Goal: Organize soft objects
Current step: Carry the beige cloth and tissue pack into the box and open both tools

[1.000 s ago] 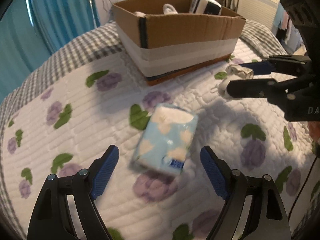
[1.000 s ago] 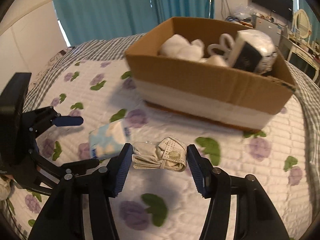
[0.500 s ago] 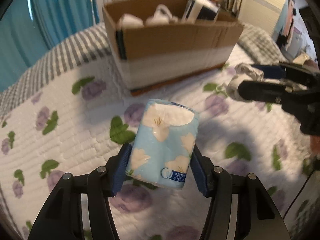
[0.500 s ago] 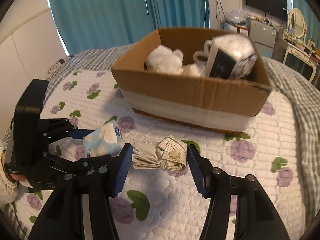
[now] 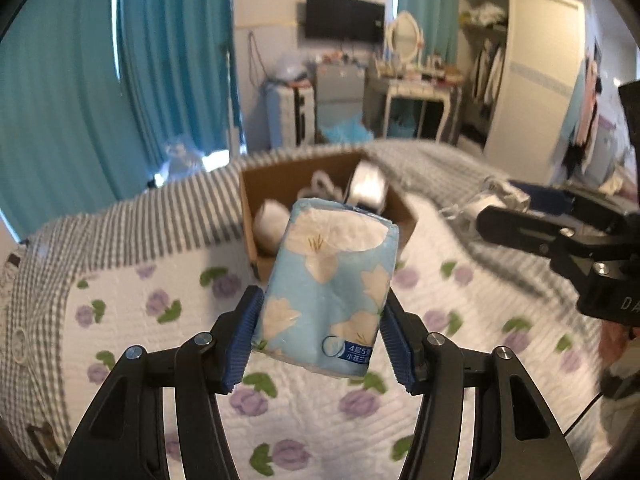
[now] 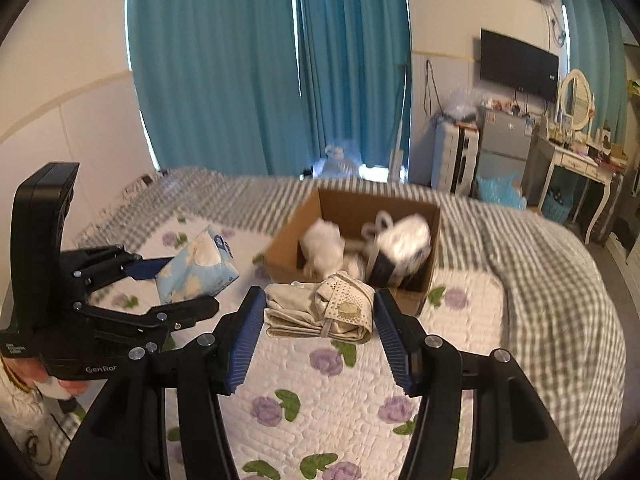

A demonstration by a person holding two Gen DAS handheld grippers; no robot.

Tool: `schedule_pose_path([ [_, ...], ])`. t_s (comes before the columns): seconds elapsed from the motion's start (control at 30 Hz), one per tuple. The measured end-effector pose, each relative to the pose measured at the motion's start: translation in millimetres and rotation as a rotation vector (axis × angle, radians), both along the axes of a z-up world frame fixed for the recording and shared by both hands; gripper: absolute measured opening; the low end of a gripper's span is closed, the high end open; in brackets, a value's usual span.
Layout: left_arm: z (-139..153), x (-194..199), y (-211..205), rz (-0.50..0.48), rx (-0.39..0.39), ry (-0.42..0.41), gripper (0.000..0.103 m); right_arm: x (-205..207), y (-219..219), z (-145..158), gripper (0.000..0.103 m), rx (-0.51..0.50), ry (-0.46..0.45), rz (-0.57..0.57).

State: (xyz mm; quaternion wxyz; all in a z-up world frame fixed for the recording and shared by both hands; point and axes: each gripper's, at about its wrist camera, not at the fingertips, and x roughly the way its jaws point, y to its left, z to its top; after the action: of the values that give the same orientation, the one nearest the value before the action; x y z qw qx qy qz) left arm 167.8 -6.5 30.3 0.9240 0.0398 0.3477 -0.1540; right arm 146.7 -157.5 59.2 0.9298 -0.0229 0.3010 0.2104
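The left gripper (image 5: 320, 336) squeezes a blue tissue pack (image 5: 328, 284) with white flowers and holds it up in the air above the quilt (image 5: 120, 280). The right gripper (image 6: 318, 330) pinches a folded beige cloth (image 6: 320, 312) (it looks rolled up). The cardboard box (image 6: 360, 204) sits on the bed just behind, with soft white things inside.

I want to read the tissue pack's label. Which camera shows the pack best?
The left wrist view: the tissue pack fills the centre between the left gripper fingers, label facing the camera. The right wrist view shows it small, side-on at left.
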Motion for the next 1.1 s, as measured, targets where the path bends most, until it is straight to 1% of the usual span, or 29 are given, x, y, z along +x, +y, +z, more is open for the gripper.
schedule_pose_path([
  [0.1,20,4,-4,0.025,-0.015,-0.025,0.057,6,-7,22,0.056,0.035,-0.006,-0.006],
  [0.2,31,13,-6,0.055,-0.031,-0.053,0.057,15,-14,37,0.056,0.049,-0.019,-0.022],
  [0.23,34,18,-7,0.067,-0.036,-0.060,0.057,24,-18,43,0.056,0.062,-0.015,-0.032],
  [0.33,37,34,-10,0.090,-0.040,-0.076,0.057,50,-27,54,0.056,0.102,0.000,-0.050],
  [0.43,33,58,-12,0.099,-0.046,-0.077,0.057,76,-31,58,0.056,0.106,-0.002,-0.068],
  [0.5,27,76,-14,0.104,-0.033,-0.077,0.057,96,-32,56,0.056,0.105,0.003,-0.075],
  [0.63,7,113,-21,0.115,-0.018,-0.060,0.057,139,-27,40,0.056,0.086,0.018,-0.082],
  [0.8,-29,157,-28,0.120,0.000,-0.013,0.057,189,-17,1,0.056,0.072,0.053,-0.077],
  [0.87,-42,171,-32,0.117,0.010,-0.009,0.057,210,-13,-15,0.056,0.066,0.070,-0.076],
  [0.93,-53,179,-36,0.118,0.024,0.003,0.057,229,-10,-32,0.056,0.067,0.093,-0.072],
  [0.97,-62,186,-37,0.117,0.034,0.012,0.057,235,-9,-38,0.056,0.064,0.099,-0.073],
  [1.1,-80,200,-40,0.114,0.047,0.028,0.057,254,-2,-64,0.056,0.036,0.123,-0.067],
])
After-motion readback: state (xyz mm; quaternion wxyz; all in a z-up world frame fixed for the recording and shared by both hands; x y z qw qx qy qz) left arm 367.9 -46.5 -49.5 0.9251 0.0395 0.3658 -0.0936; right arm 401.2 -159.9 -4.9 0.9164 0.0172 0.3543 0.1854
